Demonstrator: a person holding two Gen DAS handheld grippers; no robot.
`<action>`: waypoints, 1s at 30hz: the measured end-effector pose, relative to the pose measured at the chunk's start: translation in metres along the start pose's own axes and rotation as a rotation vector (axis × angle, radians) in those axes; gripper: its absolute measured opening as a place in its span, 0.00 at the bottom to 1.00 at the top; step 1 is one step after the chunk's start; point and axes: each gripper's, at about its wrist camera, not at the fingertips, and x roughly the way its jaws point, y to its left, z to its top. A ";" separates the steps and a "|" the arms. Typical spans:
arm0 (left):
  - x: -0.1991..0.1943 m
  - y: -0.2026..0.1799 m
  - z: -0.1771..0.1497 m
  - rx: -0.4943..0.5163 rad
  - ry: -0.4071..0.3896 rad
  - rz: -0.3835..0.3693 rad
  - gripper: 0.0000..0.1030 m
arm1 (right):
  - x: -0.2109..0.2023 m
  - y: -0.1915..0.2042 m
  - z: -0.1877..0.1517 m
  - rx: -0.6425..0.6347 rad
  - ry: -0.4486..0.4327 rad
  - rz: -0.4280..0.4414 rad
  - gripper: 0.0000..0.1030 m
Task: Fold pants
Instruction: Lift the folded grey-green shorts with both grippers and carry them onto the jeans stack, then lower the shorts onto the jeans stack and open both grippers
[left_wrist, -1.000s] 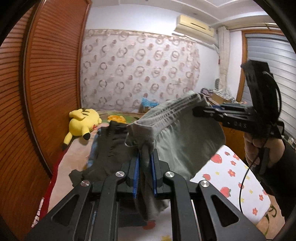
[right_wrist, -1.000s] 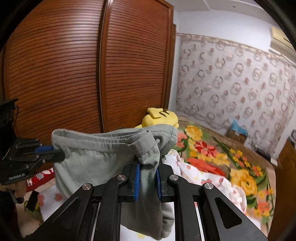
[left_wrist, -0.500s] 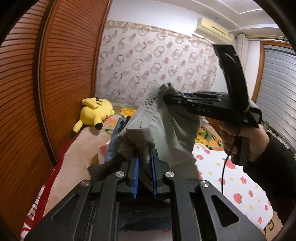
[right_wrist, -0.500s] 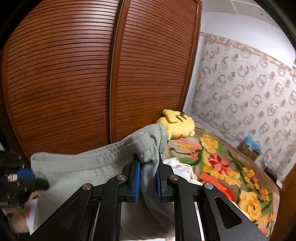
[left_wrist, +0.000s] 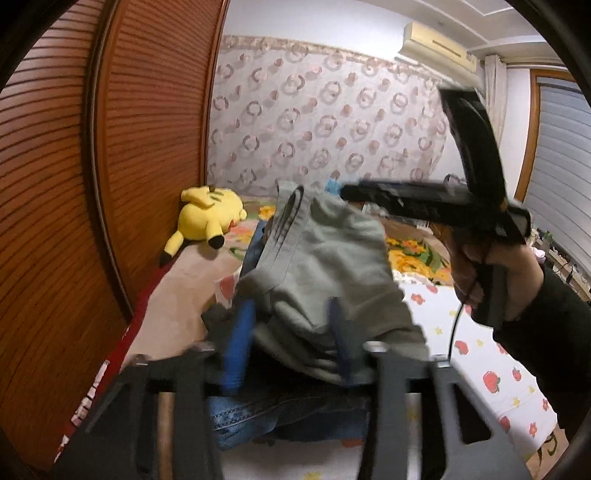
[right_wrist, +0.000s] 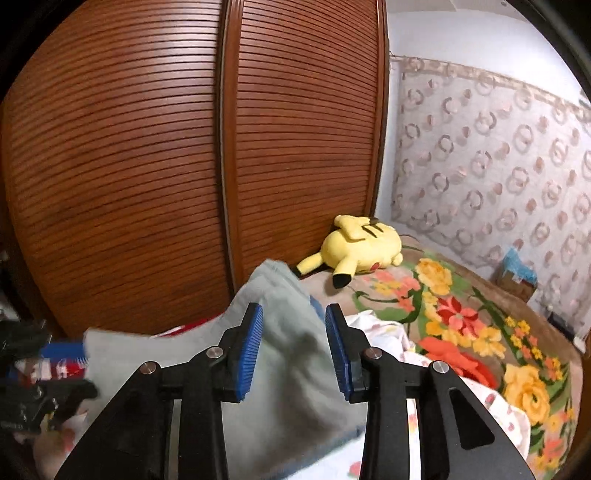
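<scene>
Both jaws have just been opening. Left gripper (left_wrist: 291, 332) jaws apart, grey pants (left_wrist: 332, 266) loose between the pads. Right gripper (right_wrist: 293, 343) jaws apart, not pressing the cloth between them. Pants rest atop denim pile (left_wrist: 280, 413) on bed (left_wrist: 177, 295).

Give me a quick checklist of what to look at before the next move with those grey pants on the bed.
1. Left tongs let go: ok. They have just been opening; the blue pads stand apart, with cloth between them, not pinched.
2. Right tongs let go: ok. Also just opened, with the cloth loose in the gap.
3. Grey pants settled: not ok. They look blurred and bunched, with the waistband standing up.
4. Landing spot: ok. The pants lie over the blue jeans on the clothes pile.
5. Fold neat: cannot tell. Much of the cloth is hidden.
6. Yellow plush toy out of the way: ok. It lies apart, by the wooden doors.
</scene>
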 end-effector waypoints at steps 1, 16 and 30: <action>0.000 0.001 0.002 0.001 -0.002 -0.001 0.51 | -0.006 -0.001 -0.004 0.004 0.001 0.008 0.36; 0.036 -0.018 -0.012 0.067 0.110 -0.004 0.56 | 0.019 -0.026 -0.024 0.078 0.089 0.027 0.36; 0.033 -0.017 -0.016 0.060 0.110 0.006 0.56 | 0.022 -0.023 -0.033 0.134 0.070 0.022 0.36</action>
